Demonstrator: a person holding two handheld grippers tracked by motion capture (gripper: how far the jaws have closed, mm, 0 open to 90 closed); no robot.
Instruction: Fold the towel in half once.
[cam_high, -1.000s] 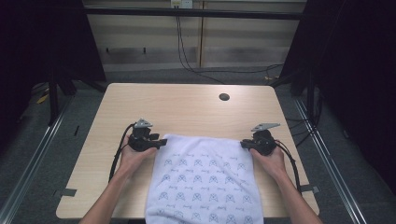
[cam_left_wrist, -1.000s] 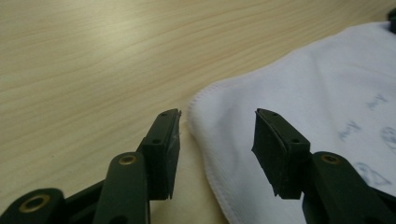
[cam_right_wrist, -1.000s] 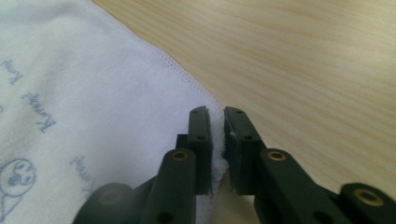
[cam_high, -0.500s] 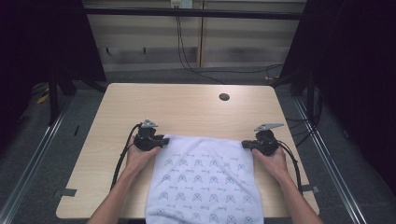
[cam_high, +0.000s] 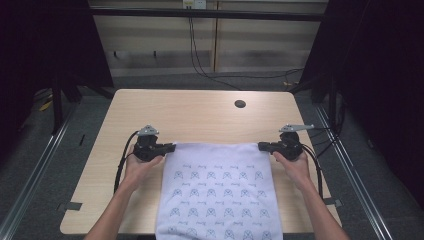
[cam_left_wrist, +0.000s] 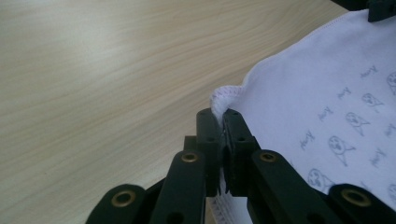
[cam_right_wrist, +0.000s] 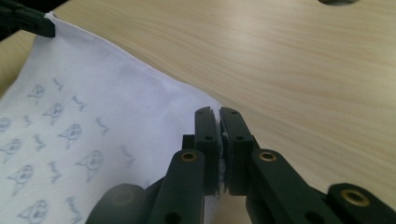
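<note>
A white cloth (cam_high: 218, 192) with small grey drawings on it lay flat on the table (cam_high: 200, 117). It covered the middle of the near half of the table, and its bottom end hung over the near edge. Its top edge ran straight across, about halfway up the table.

The left gripper (cam_high: 170, 147) was at the top left corner of the cloth. Its jaws were squeezed tight on that corner. In the left gripper view, a little bump of cloth (cam_left_wrist: 226, 96) stuck up between the tips of the left gripper (cam_left_wrist: 222, 115). A hand (cam_high: 141, 167) held this gripper from behind.

The right gripper (cam_high: 262, 146) was at the top right corner of the cloth. Its jaws were also pressed tight on the cloth. In the right gripper view, a thin bit of white cloth (cam_right_wrist: 102, 116) showed between the tips of the right gripper (cam_right_wrist: 219, 112). The other hand (cam_high: 295, 167) held this gripper.

The two grippers were well apart, one at each top corner, and the top edge of the cloth was pulled straight between them.

A small dark round hole (cam_high: 240, 104) sat in the table near the far edge, toward the right corner. It was well apart from the cloth.
</note>
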